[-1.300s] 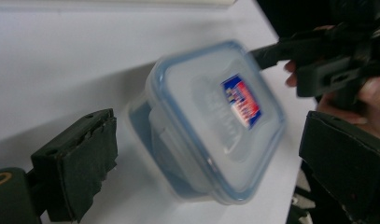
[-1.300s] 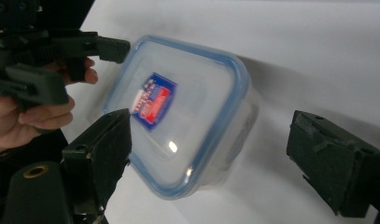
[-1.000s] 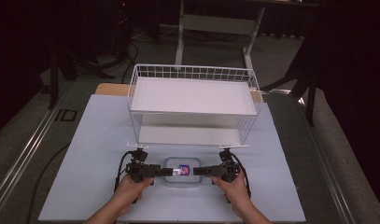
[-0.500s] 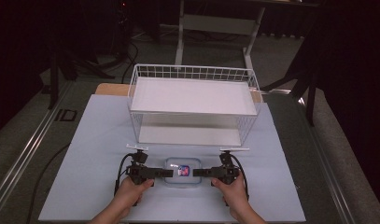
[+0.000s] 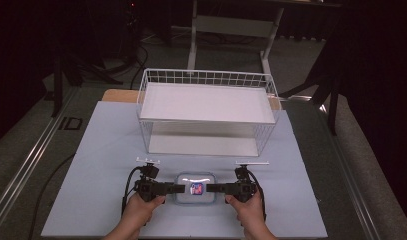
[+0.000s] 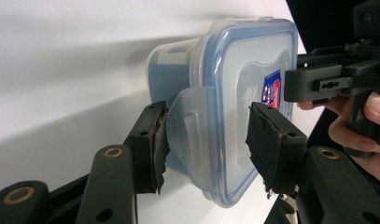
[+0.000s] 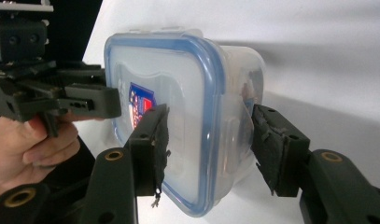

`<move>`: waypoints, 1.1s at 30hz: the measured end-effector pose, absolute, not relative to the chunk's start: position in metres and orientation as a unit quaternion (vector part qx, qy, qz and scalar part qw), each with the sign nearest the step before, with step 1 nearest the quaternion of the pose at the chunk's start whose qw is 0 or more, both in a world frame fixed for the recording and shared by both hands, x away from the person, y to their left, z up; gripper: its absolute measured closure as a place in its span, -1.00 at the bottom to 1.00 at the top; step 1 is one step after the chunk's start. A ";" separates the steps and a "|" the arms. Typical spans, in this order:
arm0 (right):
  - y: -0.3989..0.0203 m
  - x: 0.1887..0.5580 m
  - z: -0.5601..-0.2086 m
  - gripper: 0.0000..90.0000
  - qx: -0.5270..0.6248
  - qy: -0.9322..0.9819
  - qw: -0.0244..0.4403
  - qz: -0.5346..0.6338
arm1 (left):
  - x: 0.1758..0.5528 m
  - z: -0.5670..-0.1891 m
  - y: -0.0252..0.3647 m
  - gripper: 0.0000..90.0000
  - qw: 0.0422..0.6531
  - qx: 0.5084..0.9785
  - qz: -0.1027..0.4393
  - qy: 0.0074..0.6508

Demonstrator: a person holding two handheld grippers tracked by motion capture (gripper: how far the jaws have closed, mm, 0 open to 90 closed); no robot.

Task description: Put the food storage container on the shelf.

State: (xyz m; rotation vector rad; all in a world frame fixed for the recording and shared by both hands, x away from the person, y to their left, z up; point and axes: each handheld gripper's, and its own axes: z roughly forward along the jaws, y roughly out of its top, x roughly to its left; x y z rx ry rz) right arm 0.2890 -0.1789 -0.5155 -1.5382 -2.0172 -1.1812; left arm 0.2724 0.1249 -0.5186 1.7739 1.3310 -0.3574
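Observation:
A clear plastic container [image 5: 194,189] with a blue-rimmed lid and a red and blue label lies near the table's front edge. My left gripper [image 5: 181,188] has it by its left end and my right gripper [image 5: 208,188] by its right end. In the left gripper view the left gripper [image 6: 207,128] has just been closing and its pads [image 6: 267,140] press the container [image 6: 234,79] at a lid clip. In the right gripper view the right gripper [image 7: 208,128] has also just been closing, with one pad on the container's [image 7: 178,74] lid and the other under its base.
A white wire basket [image 5: 206,77] with a white shelf board stands behind the container, mid-table. The pale blue mat [image 5: 106,150] covers the table. Dark floor, stand legs and cables lie beyond the far edge.
Both pairs of jaws have drawn in onto the container's ends. The hands and the container have stayed where they were.

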 end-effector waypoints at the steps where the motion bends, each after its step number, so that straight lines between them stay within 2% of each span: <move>1: -0.179 0.289 -0.516 0.06 -0.540 -0.710 0.168 -0.419 | 0.271 -0.518 0.125 0.12 0.431 0.713 -0.136 0.536; 6: -0.177 0.287 -0.513 0.06 -0.538 -0.712 0.153 -0.424 | 0.270 -0.517 0.125 0.12 0.432 0.712 -0.135 0.537; 11: -0.180 0.294 -0.502 0.06 -0.536 -0.707 0.137 -0.441 | 0.283 -0.503 0.123 0.13 0.459 0.704 -0.115 0.530; 24: -0.186 0.336 -0.486 0.04 -0.533 -0.693 0.095 -0.476 | 0.328 -0.487 0.114 0.12 0.480 0.711 -0.064 0.510; 33: -0.184 0.365 -0.488 0.00 -0.544 -0.684 0.069 -0.482 | 0.356 -0.494 0.109 0.12 0.499 0.699 -0.043 0.511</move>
